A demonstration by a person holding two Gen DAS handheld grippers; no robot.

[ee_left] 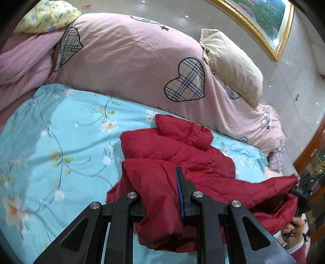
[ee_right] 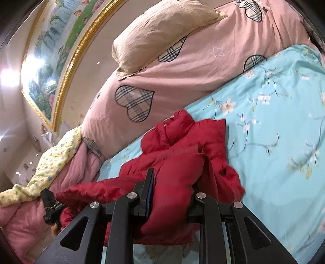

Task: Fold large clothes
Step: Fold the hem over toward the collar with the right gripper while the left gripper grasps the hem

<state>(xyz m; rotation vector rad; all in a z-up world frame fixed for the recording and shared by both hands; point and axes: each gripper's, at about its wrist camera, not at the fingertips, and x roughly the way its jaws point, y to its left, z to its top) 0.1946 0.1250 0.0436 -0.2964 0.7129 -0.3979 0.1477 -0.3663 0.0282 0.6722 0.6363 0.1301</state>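
Red jacket [ee_left: 178,154] lies crumpled on the blue flowered sheet [ee_left: 61,126], near edge lifted off the bed by both claws. Collar end rests further in, towards the pink quilt [ee_left: 132,61].

Left to right in the left wrist view:
- Yellow flowered cloth [ee_left: 46,16] sits on the quilt's far corner, well clear of the work.
- Left gripper [ee_left: 160,195] nearly closed, padded fabric bunched between the jaws. Blue pad [ee_left: 179,195] shows on one finger; the other is buried under the cloth. It points down and forward over the bed.
- Beige pillow [ee_left: 233,67] leans on the quilt, framed painting [ee_left: 264,22] on the wall behind.
- Far right: the other tool and the person's hand [ee_left: 296,227] at the jacket's other edge.

Right wrist view:
- Right gripper [ee_right: 172,193] also nearly closed on a thick fold of the jacket [ee_right: 182,146], pitched down at a similar angle.
- Left tool is visible at its left.

Judgement: two pinches along one hem keep that edge taut, so it can be carried over the body as a straight fold line. Bulky padding explains why the jaws don't fully close. Fold looks early; the garment is still uneven.
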